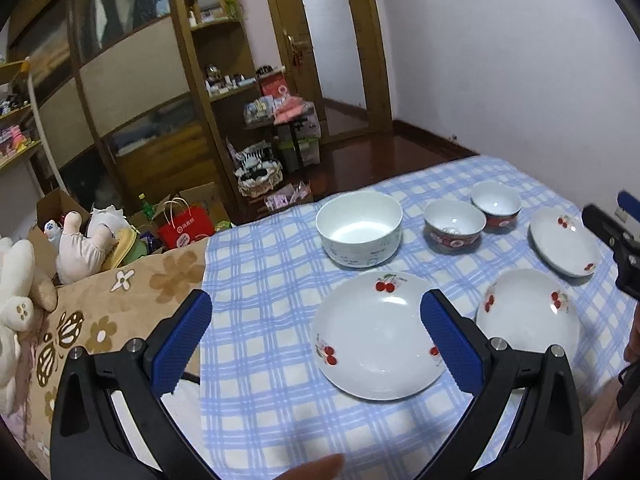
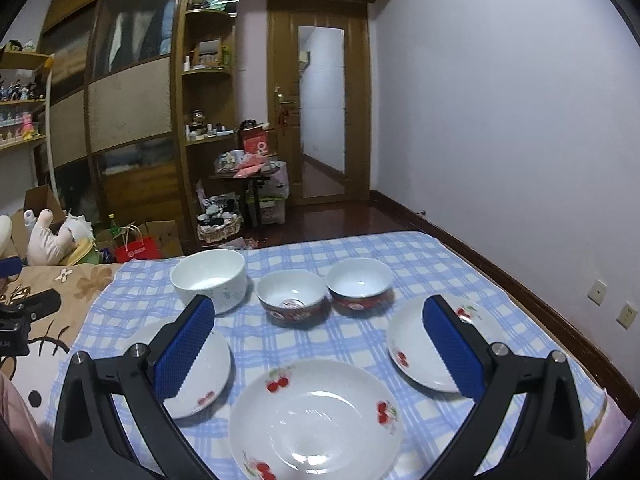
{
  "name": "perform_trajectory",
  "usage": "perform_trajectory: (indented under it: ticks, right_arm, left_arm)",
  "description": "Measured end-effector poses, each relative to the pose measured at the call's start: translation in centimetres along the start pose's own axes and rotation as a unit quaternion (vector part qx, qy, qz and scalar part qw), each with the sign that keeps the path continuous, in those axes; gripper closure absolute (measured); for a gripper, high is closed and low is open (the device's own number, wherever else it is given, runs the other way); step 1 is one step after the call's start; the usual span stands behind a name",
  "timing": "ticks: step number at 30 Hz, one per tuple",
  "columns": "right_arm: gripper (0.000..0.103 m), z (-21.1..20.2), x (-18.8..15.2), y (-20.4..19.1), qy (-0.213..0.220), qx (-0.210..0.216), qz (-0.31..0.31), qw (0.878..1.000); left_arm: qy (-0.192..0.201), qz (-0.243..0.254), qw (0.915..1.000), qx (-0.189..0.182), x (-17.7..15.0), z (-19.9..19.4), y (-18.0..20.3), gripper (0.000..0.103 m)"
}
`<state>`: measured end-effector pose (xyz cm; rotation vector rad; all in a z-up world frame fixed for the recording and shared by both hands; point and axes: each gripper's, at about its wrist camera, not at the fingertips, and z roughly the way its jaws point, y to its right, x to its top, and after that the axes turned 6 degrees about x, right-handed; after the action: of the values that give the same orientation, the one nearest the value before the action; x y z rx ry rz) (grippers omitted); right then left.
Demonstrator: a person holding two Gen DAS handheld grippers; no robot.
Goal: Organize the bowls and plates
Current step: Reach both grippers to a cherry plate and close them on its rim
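Both grippers hang over the checked cloth with jaws spread wide and nothing between them: the left gripper at 6 o'clock in its own view, the right gripper likewise in its own. The crockery lies apart, unstacked. In the right view the middle plate sits at 6 o'clock, the left plate at 8, the right plate at 4; behind them the white bowl at 11, the first red bowl at 12, and the second red bowl at 1, the two red ones just beside each other. The likely risks: the plates are shallow and glossy, so a pinch on a rim could slip or tip the plate; the cloth seems to lie on soft bedding, so a stack may rock; and reaching for a red bowl could knock its neighbour. The left plate is partly hidden behind the right gripper's left finger, and the middle plate's near edge is cut off at the frame bottom. A blurred fingertip shows at 6 o'clock in the left view.
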<state>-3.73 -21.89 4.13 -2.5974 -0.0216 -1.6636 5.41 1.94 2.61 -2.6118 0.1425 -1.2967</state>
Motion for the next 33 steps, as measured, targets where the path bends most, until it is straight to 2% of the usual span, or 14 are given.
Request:
perform_trajectory:
  ticks: [3, 6, 11, 14, 24, 28, 33]
  right_arm:
    - [0.000, 1.3, 0.9, -1.0, -0.003, 0.014, -0.001, 1.000]
    - [0.000, 2.7, 1.7, -2.3, -0.005, 0.027, -0.008, 1.000]
    - [0.000, 5.8, 2.4, -4.3, -0.023, 0.047, -0.014, 0.999]
    - [0.000, 7.5, 2.2, -4.9, -0.038, 0.060, -0.009, 0.997]
    - [0.000, 13.4, -1.0, -6.8, -0.102, 0.062, 0.001, 0.993]
    - [0.001, 14.8, -2.4, -7.5, -0.118, 0.062, -0.002, 0.991]
    - [0.001, 17.0, -4.3, -7.9, -0.151, 0.065, 0.006, 0.986]
  left_arm:
    - [-0.003, -0.006, 1.0000, 0.004, 0.5, 0.9, -0.8, 0.001]
    - [-0.016, 0.008, 0.9998, 0.004, 1.0, 2.3, -0.9, 0.001]
    - [-0.067, 0.004, 0.9970, -0.037, 1.4, 6.1, -1.5, 0.001]
    - [-0.092, 0.008, 0.9949, -0.041, 0.9, 8.6, -1.5, 0.001]
    - [-0.156, -0.016, 0.9860, -0.058, -0.8, 15.6, -2.1, 0.001]
    - [-0.167, -0.005, 0.9840, -0.063, -1.3, 17.2, -1.9, 0.001]
    - [-0.200, 0.000, 0.9770, -0.074, -2.4, 19.3, -1.4, 0.001]
